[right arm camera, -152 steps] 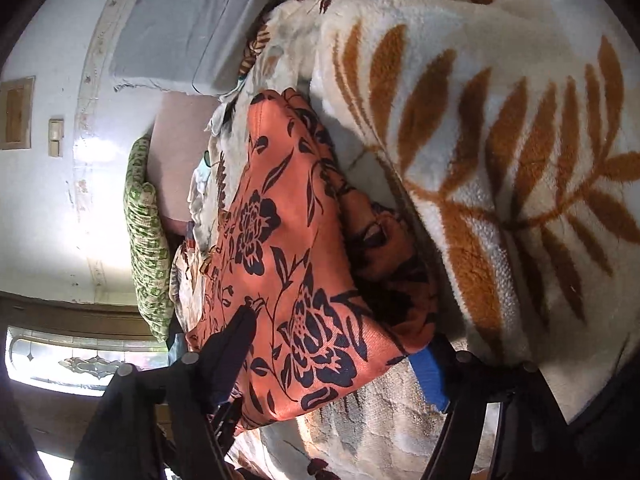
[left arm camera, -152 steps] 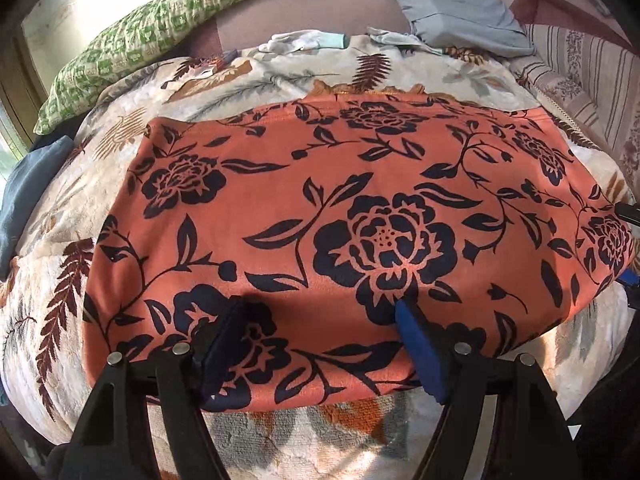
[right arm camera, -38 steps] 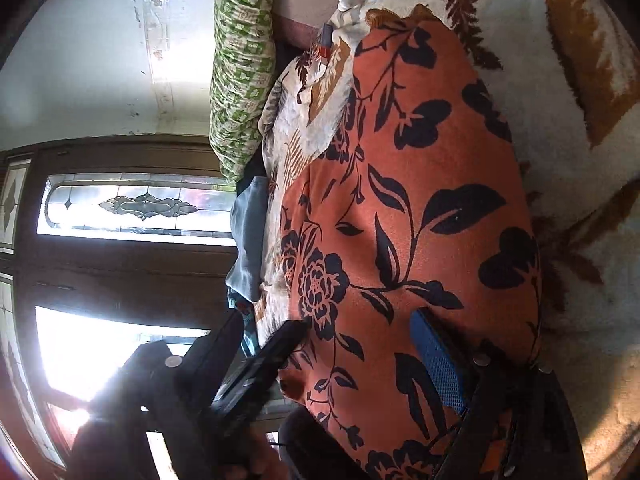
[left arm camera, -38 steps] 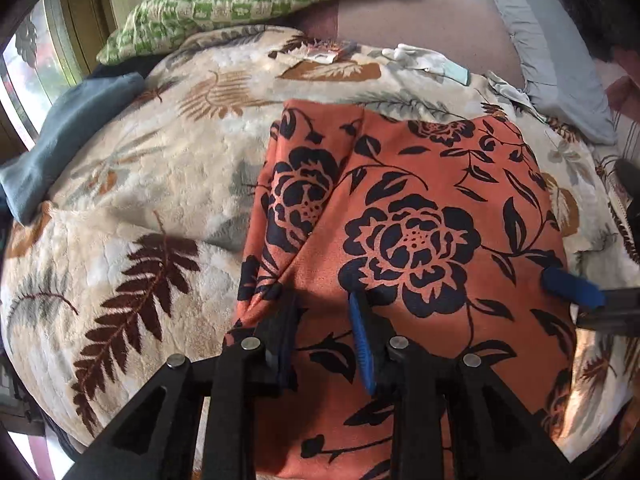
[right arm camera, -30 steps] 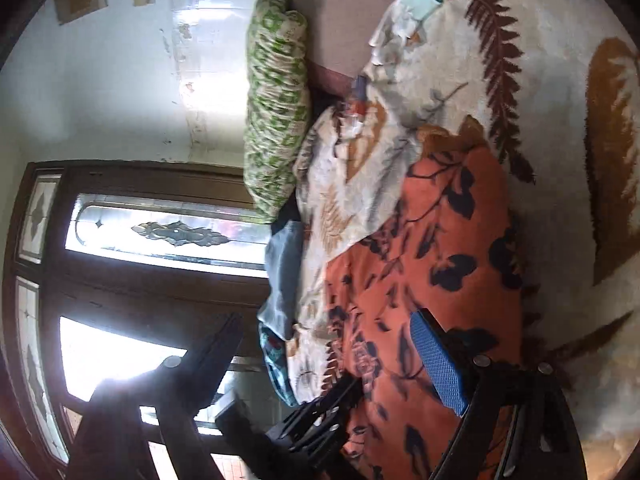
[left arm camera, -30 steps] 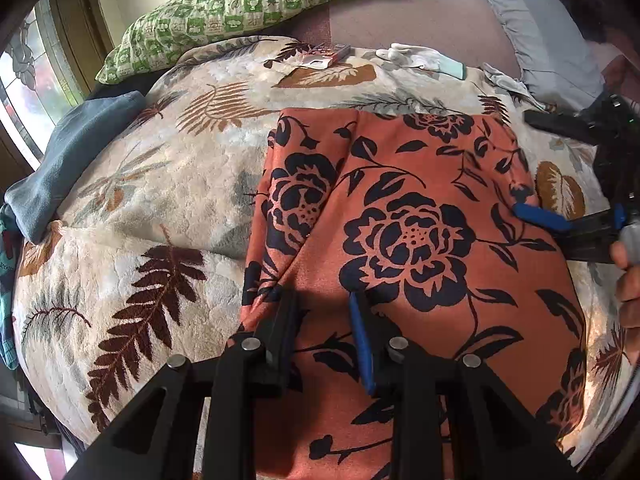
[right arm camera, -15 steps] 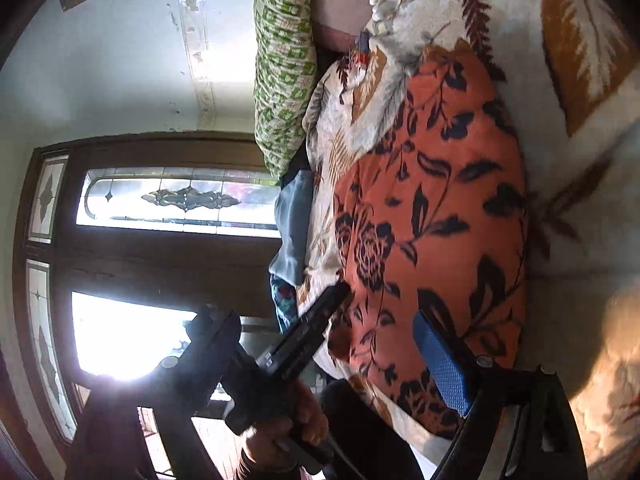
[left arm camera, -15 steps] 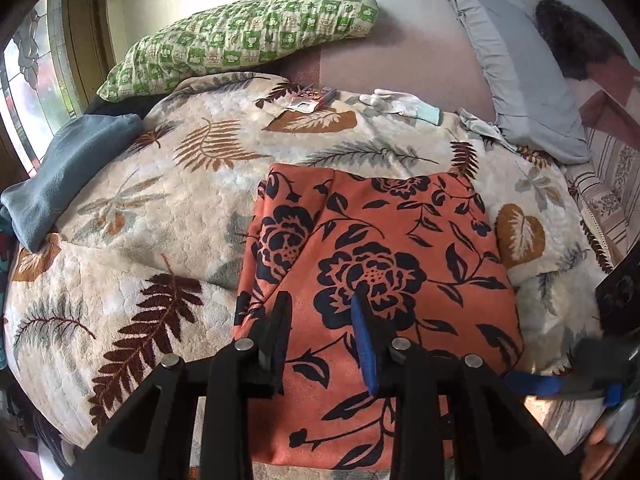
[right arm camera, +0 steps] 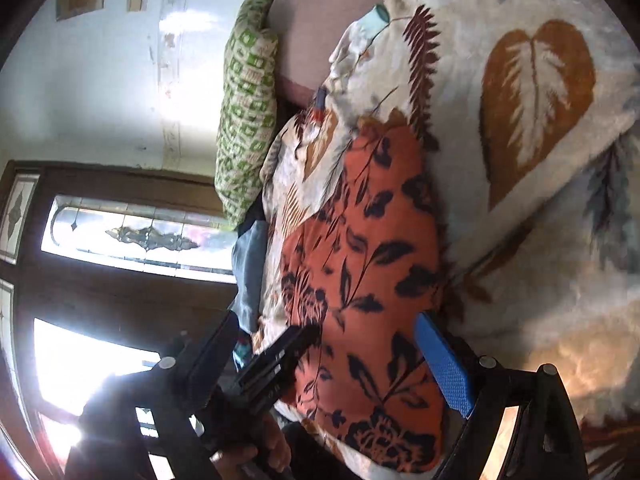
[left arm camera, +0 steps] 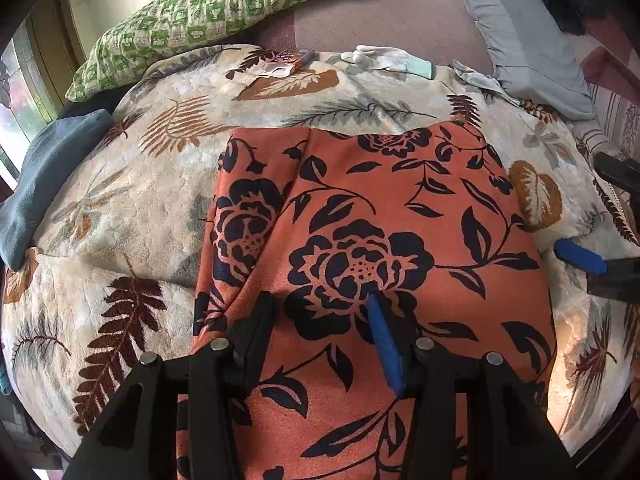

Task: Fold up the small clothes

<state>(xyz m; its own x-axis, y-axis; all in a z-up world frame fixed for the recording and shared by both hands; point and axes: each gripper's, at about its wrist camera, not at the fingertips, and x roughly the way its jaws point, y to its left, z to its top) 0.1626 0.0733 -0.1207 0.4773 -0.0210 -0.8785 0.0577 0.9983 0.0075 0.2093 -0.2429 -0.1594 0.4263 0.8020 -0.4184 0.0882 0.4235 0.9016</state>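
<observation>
An orange garment with black flowers [left arm camera: 384, 216] lies folded in a tall rectangle on the leaf-patterned blanket [left arm camera: 132, 208]. It also shows in the right wrist view [right arm camera: 360, 264]. My left gripper [left arm camera: 320, 312] is open and empty, its fingers just above the garment's near part. My right gripper [right arm camera: 324, 332] is open and empty, held beside the garment's right edge. Its blue pad [left arm camera: 580, 258] shows at the right of the left wrist view. The left gripper's black finger [right arm camera: 280, 354] shows in the right wrist view.
A green checked pillow [left arm camera: 208, 4] and a grey pillow [left arm camera: 516, 24] lie at the bed's far side. White gloves [left arm camera: 384, 58] and a small packet [left arm camera: 286, 64] rest on the blanket's far edge. A blue cloth [left arm camera: 44, 172] lies at left. Windows [right arm camera: 132, 236] stand beyond.
My left gripper has opened wider above the garment. My right gripper has shifted along the garment's right edge, and stays open.
</observation>
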